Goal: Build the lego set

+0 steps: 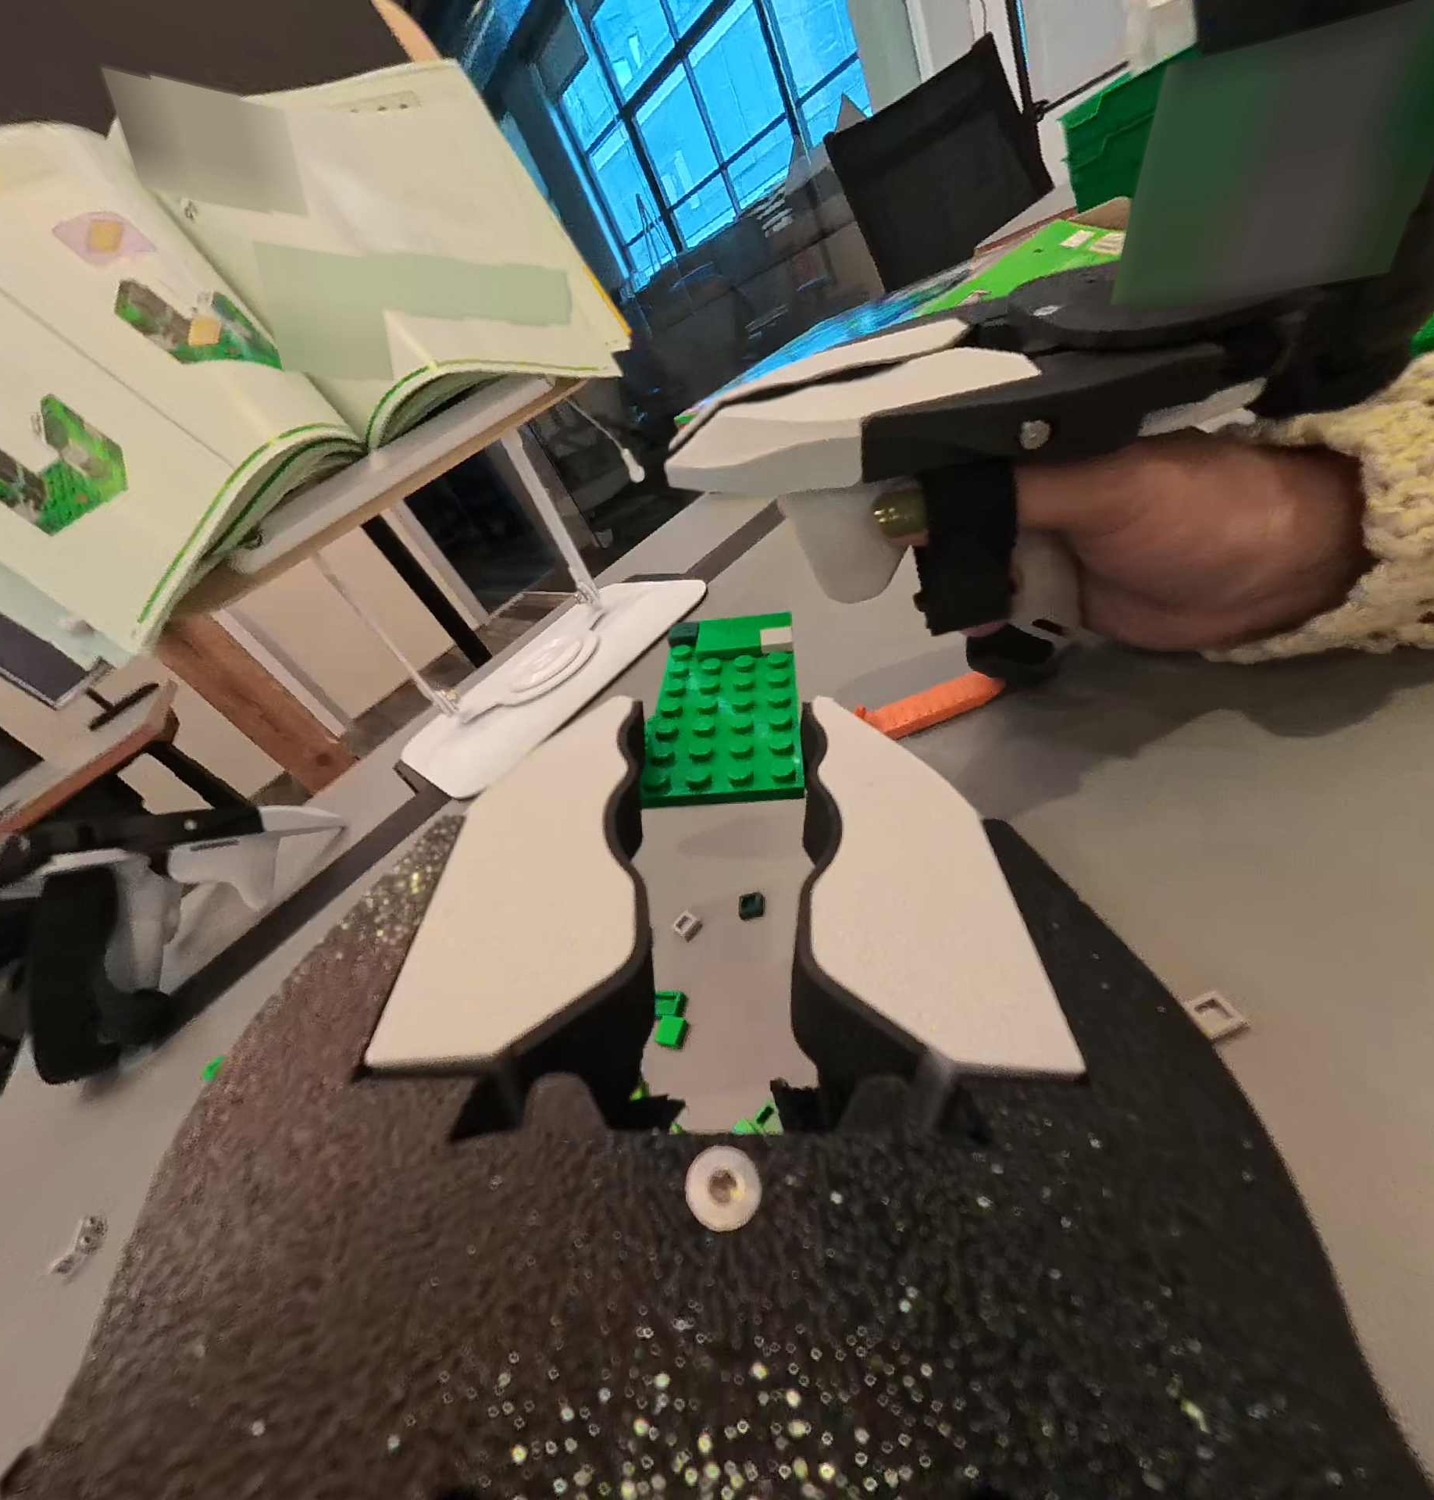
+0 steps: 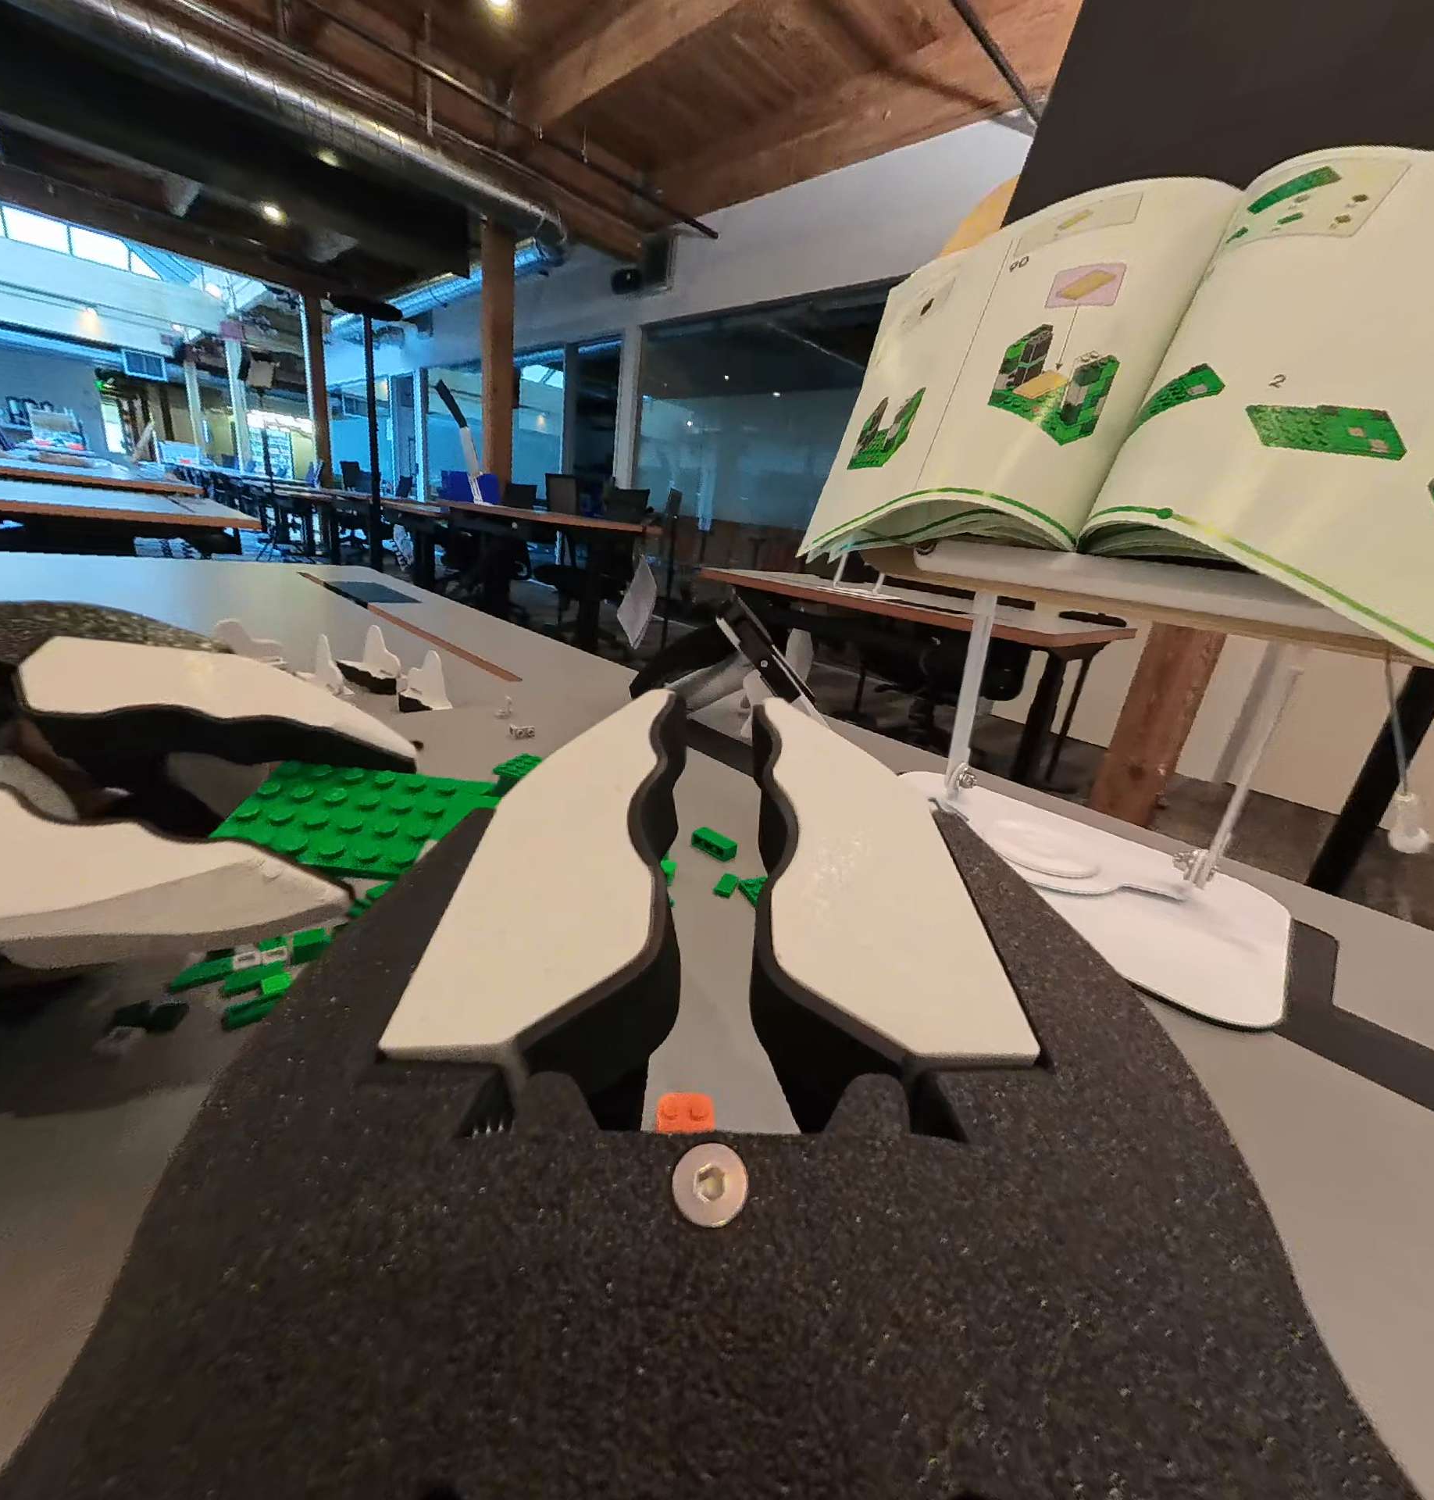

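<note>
Green baseplate (image 1: pixel 726 730) flat on the table (image 1: pixel 1184 852), dead ahead of left gripper (image 1: pixel 726 730), long axis along its fingers; jaws apart, empty. Right gripper (image 2: pixel 718 730) farther, slightly open, empty.

We see the right gripper (image 2: pixel 718 722) parted and empty above the grey table (image 2: pixel 1347 1177), loose green bricks (image 2: pixel 714 842) beyond its tips, green baseplate (image 2: pixel 357 812) left, instruction booklet (image 2: pixel 1184 365) propped right.
</note>
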### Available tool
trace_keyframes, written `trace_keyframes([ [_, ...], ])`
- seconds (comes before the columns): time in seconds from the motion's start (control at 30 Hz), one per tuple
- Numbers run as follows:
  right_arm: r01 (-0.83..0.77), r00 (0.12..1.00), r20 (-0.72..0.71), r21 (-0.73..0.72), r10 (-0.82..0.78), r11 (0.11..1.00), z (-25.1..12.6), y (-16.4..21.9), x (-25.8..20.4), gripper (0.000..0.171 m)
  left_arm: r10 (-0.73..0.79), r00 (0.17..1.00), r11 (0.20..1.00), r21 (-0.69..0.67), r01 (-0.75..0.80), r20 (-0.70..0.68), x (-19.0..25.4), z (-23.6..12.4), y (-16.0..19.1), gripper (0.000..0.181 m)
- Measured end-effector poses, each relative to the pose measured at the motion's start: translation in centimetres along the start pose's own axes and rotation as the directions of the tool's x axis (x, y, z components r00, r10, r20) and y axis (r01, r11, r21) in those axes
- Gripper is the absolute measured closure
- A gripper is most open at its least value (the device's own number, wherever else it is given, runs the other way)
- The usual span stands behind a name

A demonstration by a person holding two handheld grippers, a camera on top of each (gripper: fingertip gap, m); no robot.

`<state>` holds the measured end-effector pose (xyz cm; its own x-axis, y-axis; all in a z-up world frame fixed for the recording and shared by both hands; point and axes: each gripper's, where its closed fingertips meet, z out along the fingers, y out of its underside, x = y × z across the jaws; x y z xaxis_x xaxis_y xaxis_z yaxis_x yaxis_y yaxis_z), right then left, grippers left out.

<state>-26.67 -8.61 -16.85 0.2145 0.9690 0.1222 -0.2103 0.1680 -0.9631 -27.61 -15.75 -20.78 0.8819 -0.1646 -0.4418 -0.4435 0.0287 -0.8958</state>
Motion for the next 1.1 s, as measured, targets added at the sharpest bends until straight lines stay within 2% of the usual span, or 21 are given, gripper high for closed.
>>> trace_keyframes([
  [0.17, 0.012, 1.0, -0.006, -0.008, -0.012, 1.0, 0.1, 0.2, 0.1, 0.159, 0.097, 0.995, 0.994, 0.041, -0.098, 0.039, 0.1, -0.4, -0.9, 0.146],
  [0.8, 0.126, 0.991, 0.037, 0.05, -0.128, 0.991, -0.4, -1.0, -1.5, 0.163, -0.075, 0.996, 0.997, 0.029, 0.076, -0.042, -0.4, -0.8, -0.3, 0.146],
  [1.1, 0.123, 0.991, 0.04, 0.046, -0.125, 0.991, -0.3, -0.9, -1.5, 0.165, -0.065, 0.997, 0.998, 0.02, 0.066, -0.029, -0.6, -0.9, 0.0, 0.145],
])
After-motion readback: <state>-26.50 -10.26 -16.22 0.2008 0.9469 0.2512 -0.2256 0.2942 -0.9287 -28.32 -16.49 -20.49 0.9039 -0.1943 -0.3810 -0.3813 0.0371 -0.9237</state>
